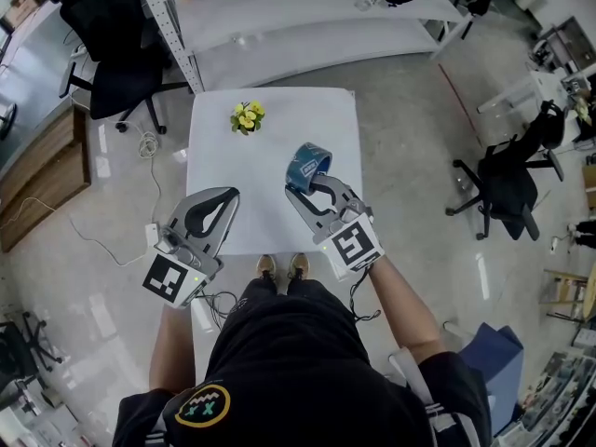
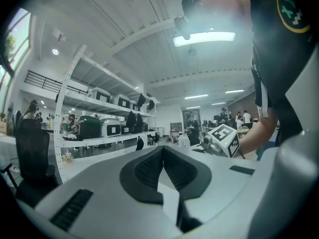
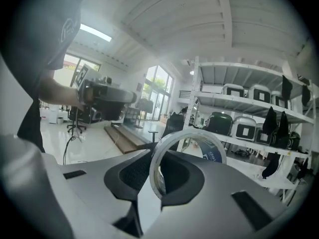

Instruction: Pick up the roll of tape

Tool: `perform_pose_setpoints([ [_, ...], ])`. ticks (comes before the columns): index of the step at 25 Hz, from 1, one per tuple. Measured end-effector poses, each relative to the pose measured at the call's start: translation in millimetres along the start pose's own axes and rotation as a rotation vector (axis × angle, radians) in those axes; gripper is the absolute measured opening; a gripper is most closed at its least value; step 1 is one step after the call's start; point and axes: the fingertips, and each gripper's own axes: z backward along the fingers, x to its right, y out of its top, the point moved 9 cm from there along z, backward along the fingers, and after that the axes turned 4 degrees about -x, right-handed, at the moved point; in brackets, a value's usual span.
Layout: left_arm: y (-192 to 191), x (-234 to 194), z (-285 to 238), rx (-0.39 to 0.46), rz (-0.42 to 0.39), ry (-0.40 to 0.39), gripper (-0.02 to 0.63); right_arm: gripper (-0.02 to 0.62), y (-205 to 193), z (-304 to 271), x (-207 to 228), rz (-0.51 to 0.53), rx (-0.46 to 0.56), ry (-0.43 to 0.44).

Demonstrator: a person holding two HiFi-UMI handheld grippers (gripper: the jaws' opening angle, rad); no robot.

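Note:
The roll of tape (image 1: 307, 167), blue inside with a clear rim, hangs above the white table (image 1: 223, 138), clear of its top. My right gripper (image 1: 303, 191) is shut on the roll's wall. In the right gripper view the tape ring (image 3: 185, 159) stands upright between the dark pads (image 3: 134, 173), pinched at its near edge. My left gripper (image 1: 226, 200) hovers over the table's front left edge. Its jaws are shut with nothing between them, as the left gripper (image 2: 163, 159) shows in its own view.
A small bunch of yellow flowers (image 1: 247, 116) lies at the table's far side. White shelving (image 1: 307, 17) stands behind the table. Black office chairs sit at the left (image 1: 116, 54) and right (image 1: 512, 180). A power strip with cable (image 1: 149, 236) lies on the floor at left.

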Motion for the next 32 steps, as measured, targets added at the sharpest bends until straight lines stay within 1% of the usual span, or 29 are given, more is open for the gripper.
perform_pose_setpoints([
  [3, 1, 2, -2, 0.002, -0.002, -0.005, 0.018, 0.079, 18, 18, 0, 0.049, 0.019, -0.008],
  [8, 5, 5, -5, 0.011, -0.007, -0.015, 0.018, 0.078, 40, 47, -4, 0.069, 0.052, -0.018],
  [9, 6, 6, -6, 0.013, -0.01, -0.017, 0.018, 0.08, 43, 52, -5, 0.047, 0.074, -0.027],
  [12, 6, 6, -5, 0.012, -0.034, -0.027, 0.018, 0.08, 55, 64, -7, -0.078, 0.226, -0.085],
  [13, 7, 7, -6, 0.013, -0.031, -0.03, 0.018, 0.08, 56, 66, -8, -0.087, 0.237, -0.092],
  [15, 11, 10, -8, 0.015, -0.017, -0.034, 0.018, 0.08, 55, 70, -9, -0.072, 0.224, -0.094],
  [19, 12, 12, -9, 0.018, -0.02, -0.044, 0.018, 0.078, 49, 68, -8, -0.054, 0.201, -0.099],
  [20, 12, 13, -9, 0.017, -0.02, -0.046, 0.018, 0.077, 47, 67, -8, -0.048, 0.189, -0.097],
  [22, 11, 13, -9, 0.013, -0.019, -0.049, 0.018, 0.075, 42, 66, -7, -0.011, 0.132, -0.083],
  [23, 10, 14, -9, 0.01, -0.02, -0.05, 0.018, 0.075, 41, 66, -7, -0.012, 0.133, -0.083],
  [25, 10, 13, -9, 0.007, -0.023, -0.05, 0.018, 0.074, 46, 64, -6, -0.057, 0.204, -0.104],
  [26, 10, 12, -9, 0.006, -0.022, -0.05, 0.018, 0.074, 47, 63, -6, -0.068, 0.221, -0.109],
  [32, 9, 11, -5, 0.007, -0.018, -0.045, 0.018, 0.072, 49, 59, -6, -0.063, 0.225, -0.112],
])
